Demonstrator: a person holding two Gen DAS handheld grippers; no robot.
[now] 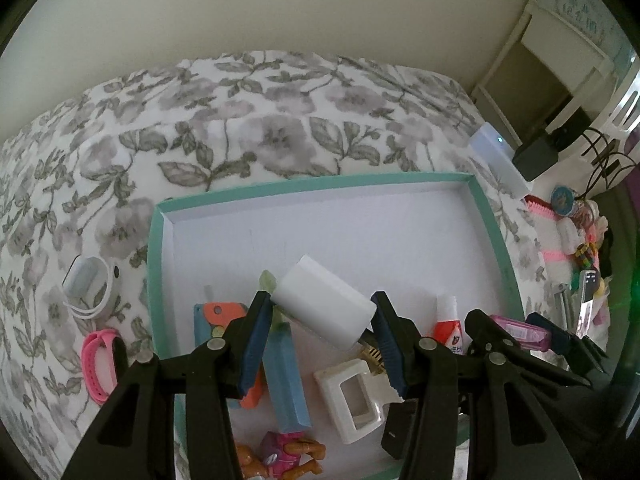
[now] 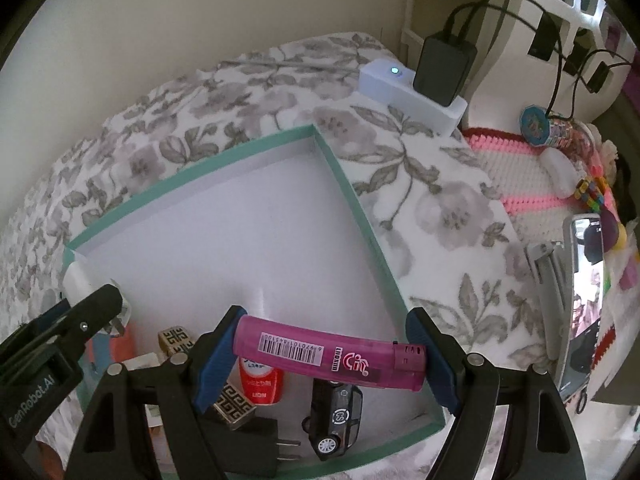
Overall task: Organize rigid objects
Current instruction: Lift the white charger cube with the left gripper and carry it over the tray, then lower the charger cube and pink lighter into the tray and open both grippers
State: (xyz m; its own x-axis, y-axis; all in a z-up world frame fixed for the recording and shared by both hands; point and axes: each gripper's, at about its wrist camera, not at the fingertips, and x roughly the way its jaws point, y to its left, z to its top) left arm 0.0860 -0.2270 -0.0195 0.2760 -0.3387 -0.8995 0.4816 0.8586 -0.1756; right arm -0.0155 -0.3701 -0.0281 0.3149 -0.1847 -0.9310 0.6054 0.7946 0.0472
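Observation:
My left gripper (image 1: 320, 300) is shut on a white charger block (image 1: 324, 308), which sits tilted between the blue pads above the near half of the teal-rimmed tray (image 1: 320, 182). In the right wrist view the block's metal prongs (image 2: 120, 320) show beside the left gripper's black finger (image 2: 92, 312). My right gripper (image 2: 326, 350) is shut on a pink lighter (image 2: 328, 356), held crosswise by its two ends over the tray's (image 2: 200, 168) near right corner. The left wrist view also shows the lighter (image 1: 516, 330) at lower right.
In the tray lie a blue bar (image 1: 286, 376), an orange piece (image 1: 224, 312), a white frame (image 1: 352, 396), a red glue tube (image 2: 260, 380), a black toy car (image 2: 334, 416), a black plug (image 2: 256, 444) and a toy figure (image 1: 280, 456). A pink wristband (image 1: 100, 360), a power strip (image 2: 412, 92) and a phone (image 2: 580, 300) surround it.

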